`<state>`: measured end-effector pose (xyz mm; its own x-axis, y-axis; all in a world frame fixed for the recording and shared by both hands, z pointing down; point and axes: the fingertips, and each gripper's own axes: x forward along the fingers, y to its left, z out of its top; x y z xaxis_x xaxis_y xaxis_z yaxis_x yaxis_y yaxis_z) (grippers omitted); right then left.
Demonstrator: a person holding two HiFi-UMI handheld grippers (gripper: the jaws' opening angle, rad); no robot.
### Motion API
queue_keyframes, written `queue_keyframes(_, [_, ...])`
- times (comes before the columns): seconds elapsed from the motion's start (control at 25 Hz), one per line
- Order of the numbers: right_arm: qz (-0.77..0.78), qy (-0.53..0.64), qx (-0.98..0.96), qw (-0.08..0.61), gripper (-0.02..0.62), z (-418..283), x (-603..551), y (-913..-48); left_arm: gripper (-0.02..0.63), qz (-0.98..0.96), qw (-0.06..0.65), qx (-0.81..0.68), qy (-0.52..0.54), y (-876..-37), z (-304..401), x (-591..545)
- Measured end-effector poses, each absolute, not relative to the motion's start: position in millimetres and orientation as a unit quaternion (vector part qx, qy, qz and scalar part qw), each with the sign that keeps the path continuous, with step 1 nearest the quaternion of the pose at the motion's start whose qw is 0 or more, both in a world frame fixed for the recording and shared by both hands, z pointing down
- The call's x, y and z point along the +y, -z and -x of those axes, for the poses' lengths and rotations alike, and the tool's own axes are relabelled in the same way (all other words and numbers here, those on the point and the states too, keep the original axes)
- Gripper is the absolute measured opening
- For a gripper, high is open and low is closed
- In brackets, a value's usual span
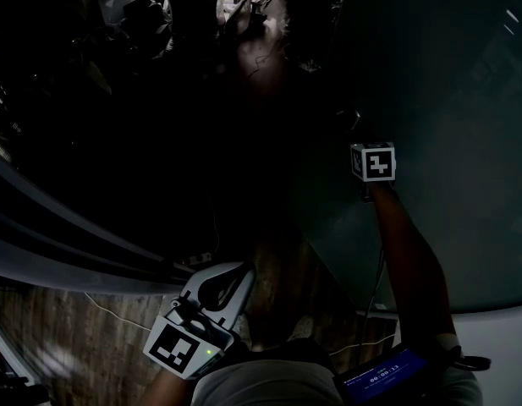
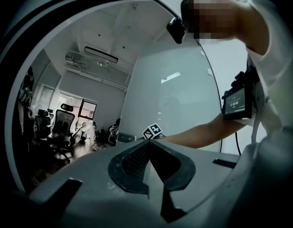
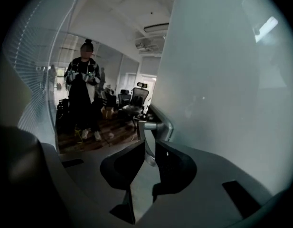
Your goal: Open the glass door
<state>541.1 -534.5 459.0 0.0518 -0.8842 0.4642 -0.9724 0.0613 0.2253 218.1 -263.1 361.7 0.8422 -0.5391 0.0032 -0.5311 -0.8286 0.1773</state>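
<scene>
The frosted glass door (image 3: pixel 222 80) fills the right side of the right gripper view, and in the head view the glass door (image 1: pixel 438 100) is the pale panel at the right. Its metal lever handle (image 3: pixel 153 124) juts from the door's edge, and the handle's upright bar runs down between my right gripper's jaws. My right gripper (image 3: pixel 150 144) is shut on this handle. Its marker cube (image 1: pixel 372 161) shows at the end of the outstretched arm. My left gripper (image 1: pixel 244 269) hangs low and away from the door, its jaw tips touching and nothing between them.
A person (image 3: pixel 84 94) stands beyond the doorway on the wooden floor. Office chairs (image 3: pixel 137 96) are grouped farther in the room. A curved wall with blinds (image 1: pixel 74 227) runs along the left. A thin cable (image 1: pixel 117 315) lies on the floor near my feet.
</scene>
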Motion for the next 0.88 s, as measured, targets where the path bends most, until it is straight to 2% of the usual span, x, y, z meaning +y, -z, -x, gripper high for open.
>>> queue_keyframes(0.12, [-0.687, -0.045, -0.691, 0.219, 0.069, -544.7, -512.3, -437.9, 0.002, -0.958, 0.084, -0.275, 0.024, -363.5, -220.5, -263.2])
queue_keyframes(0.2, [-0.688, -0.025, -0.703, 0.182, 0.002, -539.4, -484.3, -418.4, 0.001, -0.961, 0.076, -0.264, 0.034, -359.7, -223.6, -262.5])
queue_keyframes(0.44, [-0.675, 0.003, -0.734, 0.074, 0.002, -485.4, -381.3, -359.1, 0.002, -0.969, 0.065, -0.231, 0.053, -348.7, -223.9, -259.1])
queue_keyframes(0.88, [-0.671, 0.052, -0.740, 0.009, 0.002, -398.4, -224.6, -279.6, 0.000, -0.978, 0.044, -0.192, 0.069, -318.1, -216.0, -235.5])
